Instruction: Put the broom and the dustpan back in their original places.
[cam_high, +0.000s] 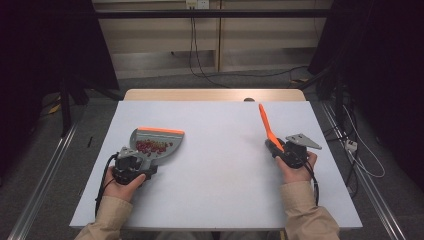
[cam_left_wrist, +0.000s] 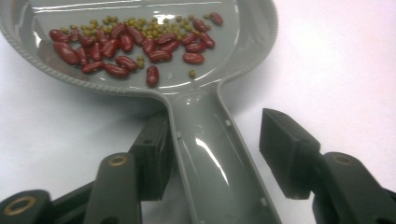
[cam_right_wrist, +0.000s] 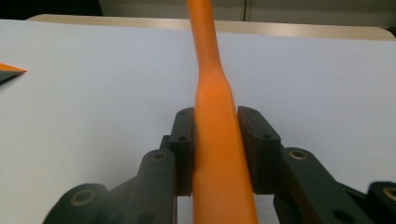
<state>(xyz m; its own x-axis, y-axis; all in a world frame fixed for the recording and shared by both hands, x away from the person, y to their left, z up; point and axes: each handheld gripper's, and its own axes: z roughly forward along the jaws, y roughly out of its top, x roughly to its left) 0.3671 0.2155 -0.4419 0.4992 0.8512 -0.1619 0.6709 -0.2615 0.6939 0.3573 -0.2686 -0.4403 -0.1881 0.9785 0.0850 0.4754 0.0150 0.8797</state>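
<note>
High view: pale grey desk (cam_high: 220, 165), wooden strip along its far edge, in a dark room with black drapes both sides, cables on the floor at 12 and 3 o'clock. Nothing stands between the two hands; bare desk there.

Dustpan (cam_high: 156, 142) lies flat on the desk at 9 o'clock, grey with an orange lip. Long axis runs handle at 7 o'clock to lip at 1 o'clock. Red beans (cam_left_wrist: 122, 49) and small green ones are piled in the pan. Left gripper (cam_high: 131, 167) sits at the handle end. Left gripper view: fingers (cam_left_wrist: 289, 154) spread either side of the handle (cam_left_wrist: 210, 154), one close against it, the other clear, so no pinch.

Brush handle (cam_high: 266, 125), orange, at 3 o'clock, tilted up off the desk, free end pointing to 11 o'clock. Right gripper (cam_high: 280, 148) has its near end. Right gripper view: fingers (cam_right_wrist: 256, 144) pinching the handle on both sides.
</note>
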